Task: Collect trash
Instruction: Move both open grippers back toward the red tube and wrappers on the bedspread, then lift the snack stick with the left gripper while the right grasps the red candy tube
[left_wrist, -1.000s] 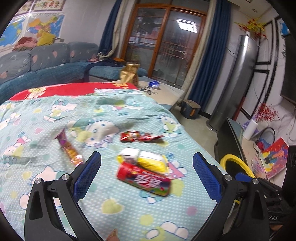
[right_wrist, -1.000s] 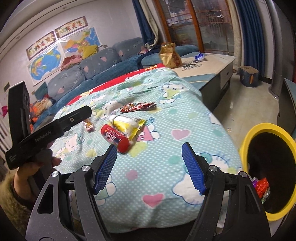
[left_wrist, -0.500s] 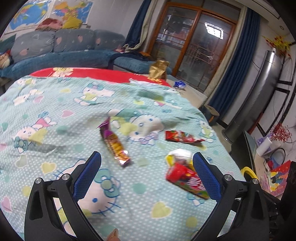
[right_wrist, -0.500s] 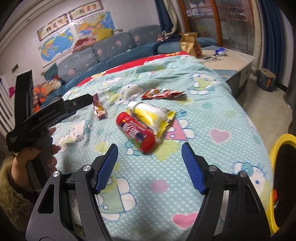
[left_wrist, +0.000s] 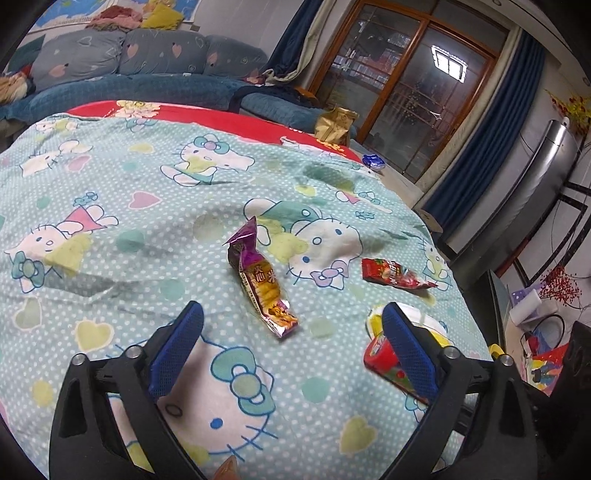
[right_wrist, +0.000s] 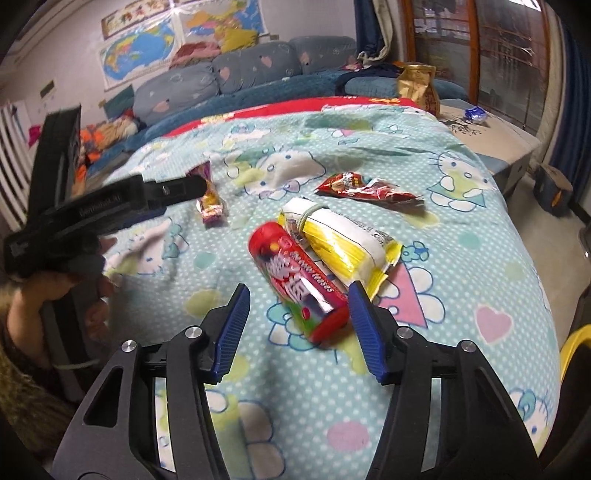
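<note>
Both grippers angled down over the bedspread (left_wrist: 110, 258) — trash below.
Left gripper (left_wrist: 291, 347) wide, closing above the purple wrapper (left_wrist: 258, 280); right gripper (right_wrist: 299, 325) narrowing around — not pressing — the red tube (right_wrist: 295, 280), yellow packet (right_wrist: 343, 243) beside.

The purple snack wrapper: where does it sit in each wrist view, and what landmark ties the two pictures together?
Left wrist view: purple snack wrapper lies centre frame, ahead of the open blue pads.
Right wrist view: upper left, just beyond the left tool's tip.
Shared landmark: red snack packet on the cartoon-cat bedspread.
</note>
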